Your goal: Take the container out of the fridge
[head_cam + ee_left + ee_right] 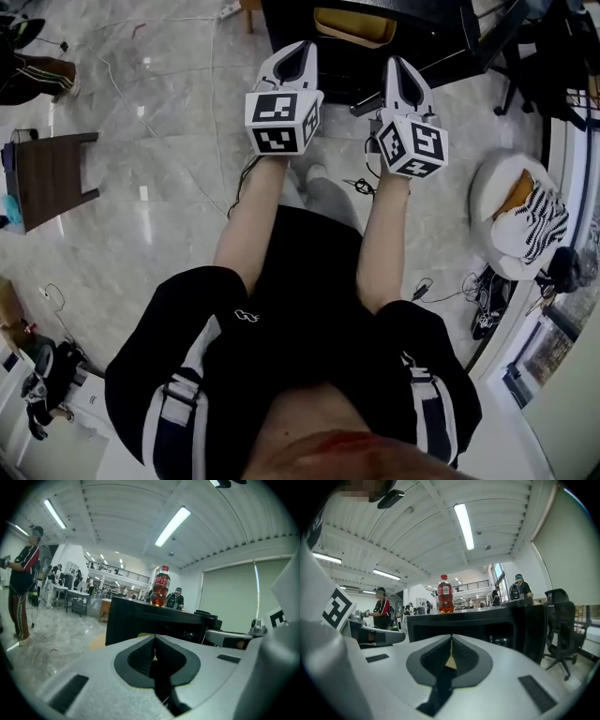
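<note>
A low black fridge-like cabinet stands on the floor just ahead of me, its front open and dark. A tan, yellowish shape shows inside; I cannot tell what it is. My left gripper and right gripper are held side by side, pointing at the cabinet and a little short of it. Both are shut with nothing between the jaws. In the left gripper view the left gripper faces the cabinet. The right gripper faces the cabinet in its own view.
A red drink bottle stands on the cabinet's top. A dark wooden stool is at the left, a white seat with striped cloth at the right. Cables lie on the marble floor. An office chair stands to the right.
</note>
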A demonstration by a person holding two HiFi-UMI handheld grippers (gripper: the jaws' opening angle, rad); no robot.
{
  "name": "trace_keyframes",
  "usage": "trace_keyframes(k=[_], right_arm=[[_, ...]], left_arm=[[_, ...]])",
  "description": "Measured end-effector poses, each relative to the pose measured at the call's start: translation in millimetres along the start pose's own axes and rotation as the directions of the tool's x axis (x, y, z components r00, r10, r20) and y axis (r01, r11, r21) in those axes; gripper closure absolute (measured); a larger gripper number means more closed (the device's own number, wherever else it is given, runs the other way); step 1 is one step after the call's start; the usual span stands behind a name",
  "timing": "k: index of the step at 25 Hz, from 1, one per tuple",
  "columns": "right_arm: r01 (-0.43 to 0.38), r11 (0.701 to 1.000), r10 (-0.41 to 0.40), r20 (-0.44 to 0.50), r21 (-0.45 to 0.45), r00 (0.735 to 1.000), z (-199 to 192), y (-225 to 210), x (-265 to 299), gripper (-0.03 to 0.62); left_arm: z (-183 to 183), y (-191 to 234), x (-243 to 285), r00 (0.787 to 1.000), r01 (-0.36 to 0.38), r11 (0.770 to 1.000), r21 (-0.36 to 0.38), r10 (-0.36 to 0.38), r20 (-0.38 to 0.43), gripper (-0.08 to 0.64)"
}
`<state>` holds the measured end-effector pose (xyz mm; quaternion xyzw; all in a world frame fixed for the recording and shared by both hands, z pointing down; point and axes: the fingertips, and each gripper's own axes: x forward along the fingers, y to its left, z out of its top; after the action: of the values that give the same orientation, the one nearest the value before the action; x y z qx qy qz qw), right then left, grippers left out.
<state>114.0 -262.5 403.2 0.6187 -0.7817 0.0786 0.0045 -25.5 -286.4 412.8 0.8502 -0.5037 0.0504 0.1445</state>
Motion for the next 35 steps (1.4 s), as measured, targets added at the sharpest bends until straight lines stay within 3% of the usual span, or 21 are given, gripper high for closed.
trace_keyframes(k=[4,8,11,15,18,21,25,27,30,35], right_arm=[[-0.022,0.990,0.015,-0.057,-0.136,0.998,-1.0,-6.2,-2.3,0.578],[-0.117,0.945,0.069,-0.165,-0.305,0.984,-10.6,5.7,6.9,0.578],[-0.206,0.882,0.101,-0.257,-0.423,0.961,-22.7,16.1,19.8,0.577],[-0.321,0.757,0.115,-0.368,-0.569,0.923,-33.6,25.5,43.6,0.577],[-0.403,0.694,0.122,-0.454,-0.597,0.883,-44.6,37.0,60.9,0.577],[-0.480,0.608,0.094,-0.543,-0.633,0.835,-62.6,43.8,76.9,0.577],[-0.541,0.496,0.046,-0.602,-0.679,0.797,-79.4,43.6,92.8,0.577],[-0.565,0.454,0.027,-0.623,-0.689,0.782,-85.0,42.3,99.4,0.577],[-0.601,0.413,0.003,-0.660,-0.684,0.752,-94.8,39.8,103.4,0.577],[-0.627,0.397,-0.014,-0.688,-0.670,0.726,-104.2,35.9,108.1,0.577]], left_arm=[[-4.5,-12.8,-8.0,1.000,-0.016,1.000,-0.013,0.016,0.008,0.552],[-6.8,-14.6,-14.1,0.999,-0.044,0.999,-0.027,0.045,0.023,0.552],[-5.6,-11.6,-18.9,0.997,-0.065,0.997,-0.030,0.066,0.031,0.552],[-7.3,1.6,-22.8,0.996,-0.082,0.996,-0.040,0.083,0.027,0.552],[-13.3,18.7,-29.6,0.993,-0.118,0.991,-0.066,0.119,0.018,0.552],[-15.7,31.6,-33.7,0.989,-0.145,0.986,-0.078,0.146,0.015,0.552],[-15.3,45.3,-36.7,0.985,-0.168,0.982,-0.084,0.170,0.018,0.552],[-15.0,51.8,-38.1,0.983,-0.179,0.980,-0.086,0.181,0.018,0.552],[-14.0,61.0,-40.7,0.981,-0.192,0.977,-0.092,0.194,0.018,0.552],[-6.3,67.7,-42.6,0.978,-0.201,0.975,-0.094,0.204,0.031,0.552]])
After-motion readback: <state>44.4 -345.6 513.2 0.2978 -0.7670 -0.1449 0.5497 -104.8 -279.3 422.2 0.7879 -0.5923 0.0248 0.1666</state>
